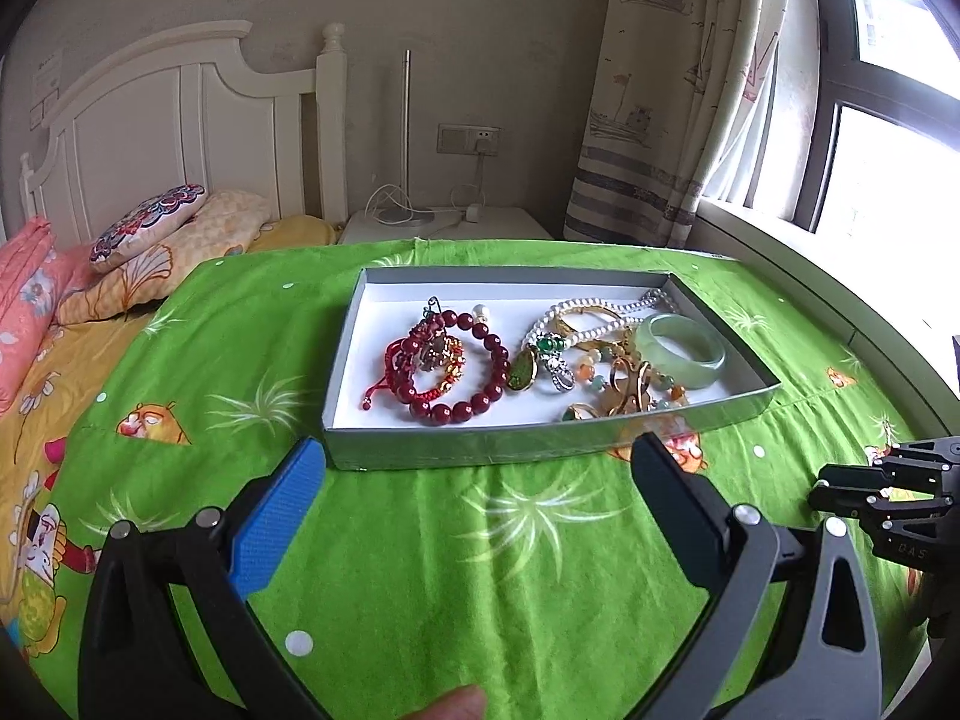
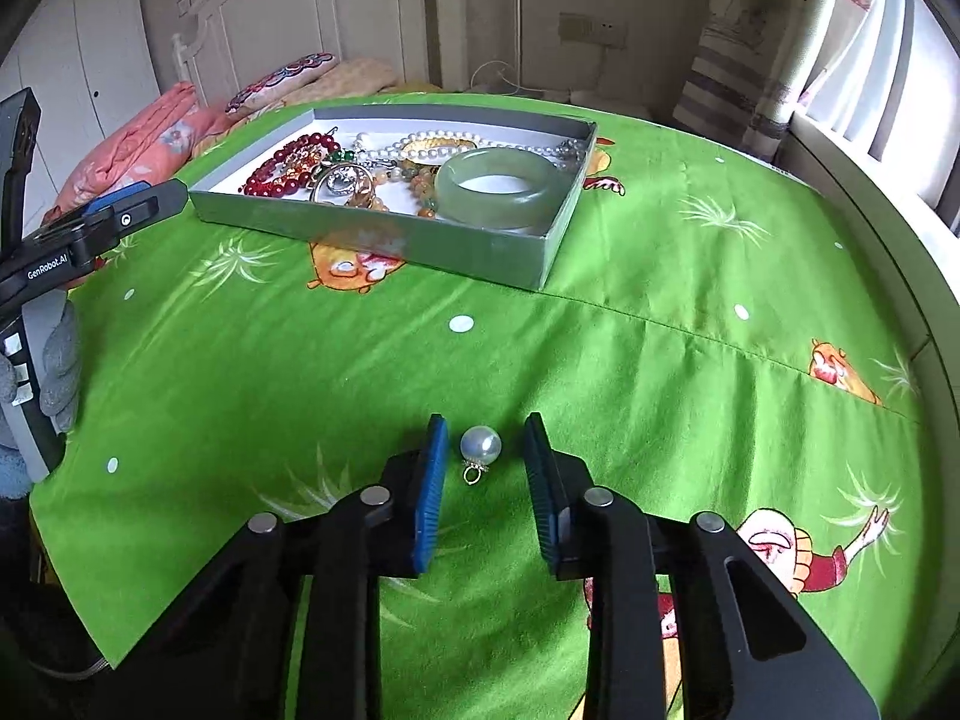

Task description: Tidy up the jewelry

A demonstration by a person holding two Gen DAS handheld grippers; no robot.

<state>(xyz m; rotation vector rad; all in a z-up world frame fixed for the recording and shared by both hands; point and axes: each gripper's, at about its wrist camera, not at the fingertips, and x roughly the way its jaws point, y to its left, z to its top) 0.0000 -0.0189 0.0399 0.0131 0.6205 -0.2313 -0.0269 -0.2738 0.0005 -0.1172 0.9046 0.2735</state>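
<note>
Pearl pendant [image 2: 480, 443] on green cloth [image 2: 600, 360], between right gripper [image 2: 485, 450] pads, gaps both sides, not gripped. Left gripper [image 1: 477, 462] spread wide, empty. Grey jewelry tray [image 1: 420, 447] just beyond its tips.

pearl pendant [image 2: 480, 446] — we see it round, white, gold loop toward us, loose on the cloth | grey box [image 2: 384, 238] at its 11 o'clock, open | inside we count a jade bangle [image 2: 503, 187] flat — red bead bracelets [image 1: 459, 366] heaped
</note>
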